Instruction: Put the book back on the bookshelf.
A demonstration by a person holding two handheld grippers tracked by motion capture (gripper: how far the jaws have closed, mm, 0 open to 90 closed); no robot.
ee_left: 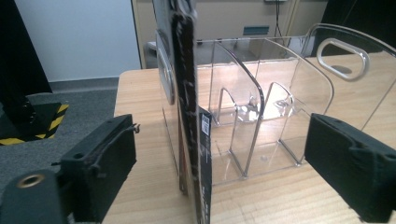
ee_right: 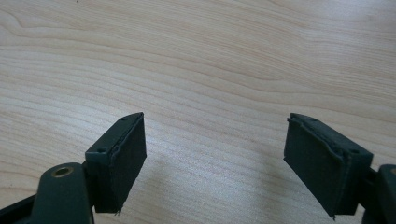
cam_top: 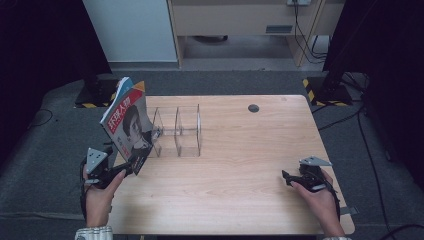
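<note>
A magazine (cam_top: pixel 127 120) with a red title band and a portrait cover stands tilted at the table's left, leaning toward a clear acrylic divider rack (cam_top: pixel 180 131). My left gripper (cam_top: pixel 127 169) sits at the magazine's lower corner. In the left gripper view the magazine (ee_left: pixel 187 93) is seen edge-on between the two wide-apart jaws, touching neither, with the rack (ee_left: pixel 275 102) right behind it. My left gripper (ee_left: pixel 219 154) is open. My right gripper (cam_top: pixel 286 176) rests low near the table's right front; its jaws (ee_right: pixel 215 158) stand open over bare wood.
The wooden table (cam_top: pixel 240 190) has a dark round cable hole (cam_top: pixel 253 108) at the back. Black stands with yellow-black striped feet (cam_top: pixel 320 92) flank the far corners on the grey floor. Cables (cam_top: pixel 350 120) trail at the right.
</note>
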